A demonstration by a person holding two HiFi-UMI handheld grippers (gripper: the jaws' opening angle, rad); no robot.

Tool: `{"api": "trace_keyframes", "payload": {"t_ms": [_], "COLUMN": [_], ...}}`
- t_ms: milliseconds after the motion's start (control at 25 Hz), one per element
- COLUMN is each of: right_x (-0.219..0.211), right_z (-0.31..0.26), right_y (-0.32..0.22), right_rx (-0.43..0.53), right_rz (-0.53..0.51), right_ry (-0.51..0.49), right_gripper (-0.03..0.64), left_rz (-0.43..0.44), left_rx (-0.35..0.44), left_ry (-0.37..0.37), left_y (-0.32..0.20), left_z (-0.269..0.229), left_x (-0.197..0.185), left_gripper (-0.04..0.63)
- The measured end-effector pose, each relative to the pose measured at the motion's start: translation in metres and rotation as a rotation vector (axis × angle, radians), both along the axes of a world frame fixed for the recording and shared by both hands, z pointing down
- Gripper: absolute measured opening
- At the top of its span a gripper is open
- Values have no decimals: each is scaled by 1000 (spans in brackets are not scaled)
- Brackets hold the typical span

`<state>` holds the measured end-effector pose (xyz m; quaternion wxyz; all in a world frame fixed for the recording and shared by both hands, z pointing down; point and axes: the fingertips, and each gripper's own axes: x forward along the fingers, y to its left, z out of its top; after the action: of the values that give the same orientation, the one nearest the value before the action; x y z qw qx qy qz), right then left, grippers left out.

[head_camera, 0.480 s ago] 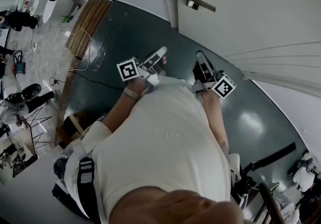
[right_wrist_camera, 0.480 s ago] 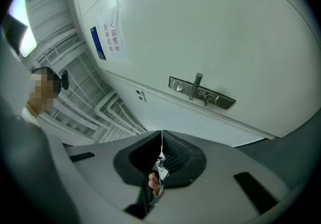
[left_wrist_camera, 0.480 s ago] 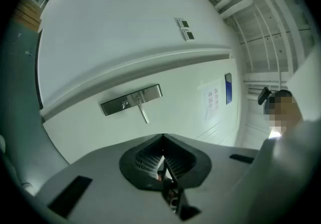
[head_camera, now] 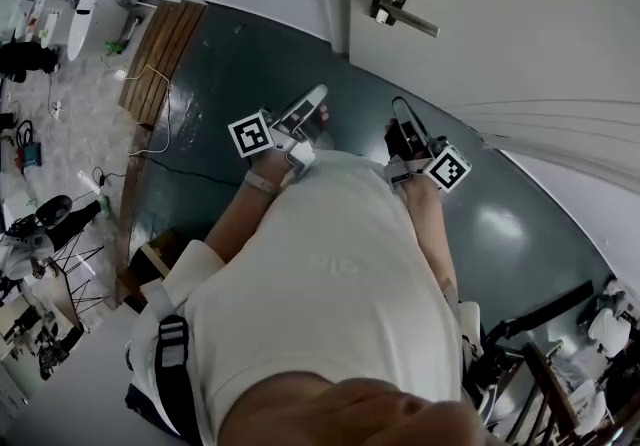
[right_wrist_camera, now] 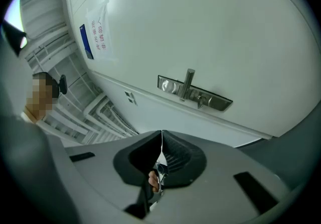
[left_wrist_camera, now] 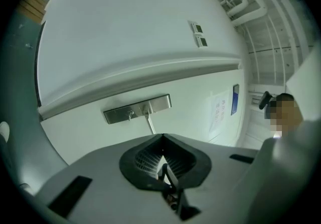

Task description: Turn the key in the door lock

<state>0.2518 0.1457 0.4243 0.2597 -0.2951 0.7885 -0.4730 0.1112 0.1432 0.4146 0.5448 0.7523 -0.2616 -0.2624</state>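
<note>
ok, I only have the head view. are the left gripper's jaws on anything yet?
Observer: No. The left gripper view shows the left gripper shut and empty, facing the lock plate.
Operator: right one?
Observer: The right gripper is shut too, with nothing between its jaws.
Operator: key in the lock?
Observer: Looks like it. The right gripper view shows a small key sticking out of the plate beside the lever handle.

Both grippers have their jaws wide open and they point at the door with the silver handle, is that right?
Not quite. The jaws are shut, not wide open: the left gripper view shows the left gripper closed tip to tip, and the right gripper view shows the same for the right gripper. Both do point at the door with the silver handle.
</note>
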Motion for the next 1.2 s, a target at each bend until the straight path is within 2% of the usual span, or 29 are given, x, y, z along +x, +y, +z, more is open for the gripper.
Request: {"api": "trace_keyframes", "payload": {"t_ms": [320,440,560,680,720,880,1080,1200], "right_x": [-56,-77,-94,-105,-107,-103,-99,-85], "right_z": [14,21,37,54,58,77,67,63], "right_y": [-83,-115,-141,-162,-166,-176,-189,-182], "right_rx": [-41,-44,-44,-34,-21,56,189,261], "right_rz": [58,89,125,138,139,156,186,160], "right_ry": [15,101,302,458,541,1026,1476,1686], "right_gripper": [25,25,25,25,25,26,26,26], "left_rz": [81,106,133,157,166,205,225,212], "left_rx": [-11,-18,-39,-59,-65,-82,-95,-98], "left_ry": [23,24,31,30,29,34,24,33], "left_y": [-93,-127,-154,-172,-176,-185,-193,-184], "left_z": [9,16,25,35,37,41,38,29], "left_x": [-54,-75,-93,-107,-111,-115,-122,-113], "left_gripper": [6,6,6,6,6,6,6,6]}}
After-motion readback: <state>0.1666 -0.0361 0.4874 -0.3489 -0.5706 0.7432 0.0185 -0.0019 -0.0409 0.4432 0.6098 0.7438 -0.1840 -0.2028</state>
